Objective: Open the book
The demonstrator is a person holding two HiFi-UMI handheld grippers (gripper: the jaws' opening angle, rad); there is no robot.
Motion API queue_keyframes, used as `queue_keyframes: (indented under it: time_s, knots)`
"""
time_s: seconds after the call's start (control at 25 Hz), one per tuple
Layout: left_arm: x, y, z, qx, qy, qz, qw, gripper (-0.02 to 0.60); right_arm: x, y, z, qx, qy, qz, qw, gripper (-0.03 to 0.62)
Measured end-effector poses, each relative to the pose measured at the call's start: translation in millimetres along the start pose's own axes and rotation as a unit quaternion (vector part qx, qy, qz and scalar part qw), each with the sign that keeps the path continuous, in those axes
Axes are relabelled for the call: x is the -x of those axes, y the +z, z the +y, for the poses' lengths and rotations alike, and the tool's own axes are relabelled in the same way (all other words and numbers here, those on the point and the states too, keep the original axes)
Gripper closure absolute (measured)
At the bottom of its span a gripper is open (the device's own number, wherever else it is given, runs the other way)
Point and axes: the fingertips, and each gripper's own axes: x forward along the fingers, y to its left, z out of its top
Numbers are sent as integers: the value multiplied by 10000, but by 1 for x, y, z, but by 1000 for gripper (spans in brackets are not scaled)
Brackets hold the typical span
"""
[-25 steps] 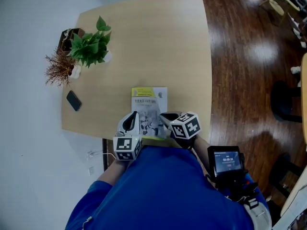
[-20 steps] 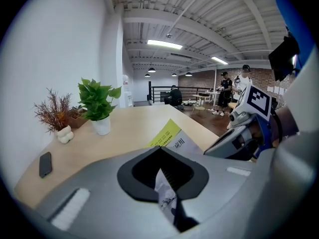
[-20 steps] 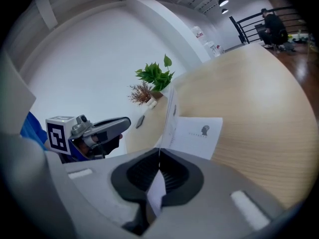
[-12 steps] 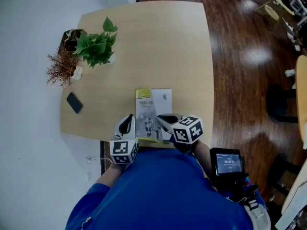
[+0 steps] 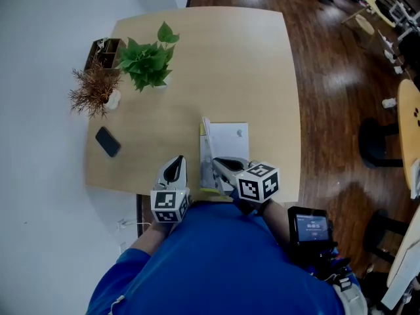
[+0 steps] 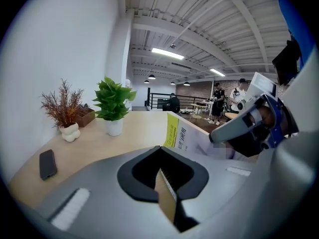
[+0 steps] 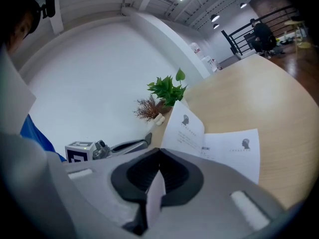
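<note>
A thin book [image 5: 230, 140] lies near the front edge of the wooden table [image 5: 216, 58]. Its yellow-and-white cover [image 5: 207, 148] stands about upright over the spine, baring a white first page. My right gripper [image 5: 220, 165] is shut on the cover's near lower corner; in the right gripper view a white sheet sits pinched between the jaws of the right gripper [image 7: 158, 176], with the raised cover [image 7: 184, 128] and the page [image 7: 234, 153] ahead. My left gripper [image 5: 176, 167] rests just left of the book, jaws together, holding nothing. The left gripper view shows the cover [image 6: 180, 135] from outside.
A green potted plant [image 5: 149, 64], a dried plant in a white pot [image 5: 95, 90] and a wooden box [image 5: 102, 48] stand at the table's far left. A black phone [image 5: 107, 141] lies left of the book. Dark wood floor and chairs are to the right.
The right gripper has swung the cover up from flat on the book to about upright. The left gripper has come off the book's left edge and now sits beside it.
</note>
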Motion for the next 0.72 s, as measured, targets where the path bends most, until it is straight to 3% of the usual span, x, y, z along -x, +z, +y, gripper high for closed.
queue_keyframes:
  time_s: [0.72]
  knots:
    - [32, -21, 99, 96, -59, 23, 9999, 575, -108, -6, 43, -49, -298, -53, 9995, 591]
